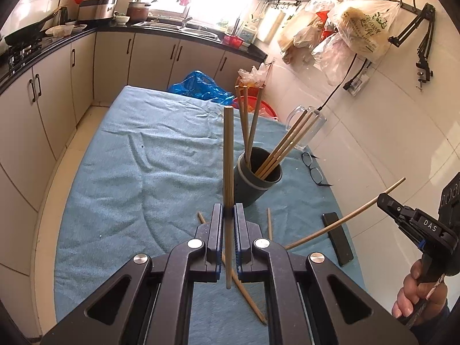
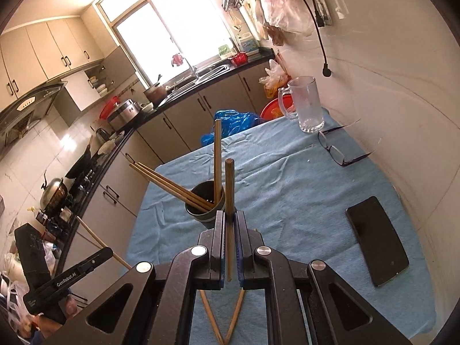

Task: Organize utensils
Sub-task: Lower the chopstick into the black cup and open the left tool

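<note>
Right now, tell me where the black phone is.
The black phone lies flat on the blue cloth at its right edge in the right wrist view, near the wall, nearer the camera than the eyeglasses.

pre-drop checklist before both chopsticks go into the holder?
1. Left gripper shut on its chopstick, stick near upright: ok.
2. Right gripper shut on its chopstick: ok.
3. Holder upright on the blue cloth, mouth open toward both grippers: ok.
4. Room in the holder: several chopsticks already lean inside, dark space remains between them: ok.
5. Clear path: the leaning sticks fan out above the rim, could snag on the way in: not ok.
6. Table finished: two loose chopsticks lie on the cloth under the grippers: not ok.
</note>
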